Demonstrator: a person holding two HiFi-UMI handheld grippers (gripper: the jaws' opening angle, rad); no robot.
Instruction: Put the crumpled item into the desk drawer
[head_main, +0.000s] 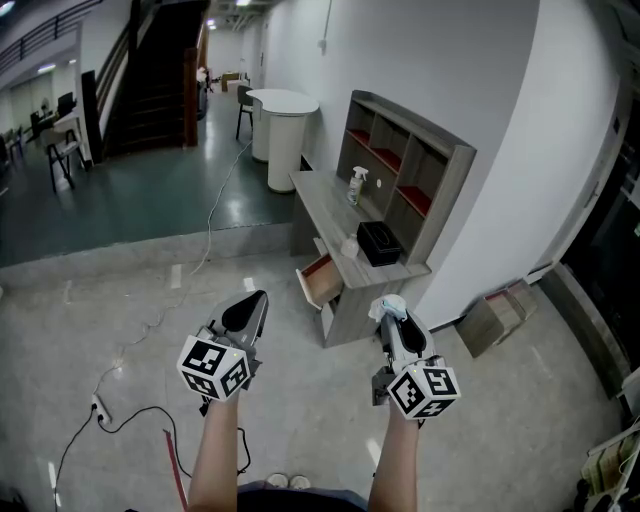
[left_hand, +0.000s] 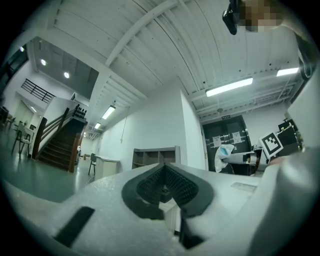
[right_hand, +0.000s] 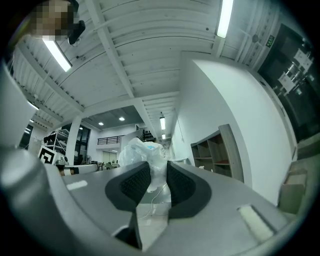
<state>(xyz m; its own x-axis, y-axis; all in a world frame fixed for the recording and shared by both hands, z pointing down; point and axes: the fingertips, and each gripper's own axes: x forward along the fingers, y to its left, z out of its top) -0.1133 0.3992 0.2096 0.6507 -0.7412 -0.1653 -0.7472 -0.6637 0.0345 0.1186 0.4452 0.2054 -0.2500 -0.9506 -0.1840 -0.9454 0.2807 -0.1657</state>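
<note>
The crumpled item (head_main: 391, 303), a wad of thin white plastic with a bit of blue, sticks out of my right gripper (head_main: 393, 320), which is shut on it; the right gripper view shows the wad (right_hand: 141, 152) pinched between the dark pads (right_hand: 180, 182). It hangs in the air in front of the grey desk (head_main: 325, 203). The desk drawer (head_main: 320, 281) stands pulled open at the desk's near end, left of and beyond the wad. My left gripper (head_main: 253, 300) is held to the left over the floor, shut and empty (left_hand: 164, 172).
On the desk stand a black box (head_main: 379, 243), a spray bottle (head_main: 356, 185) and a small white thing (head_main: 349, 247), backed by a cubby shelf (head_main: 405, 170). A cardboard box (head_main: 497, 316) lies by the wall at right. A cable (head_main: 130, 418) trails over the floor at left.
</note>
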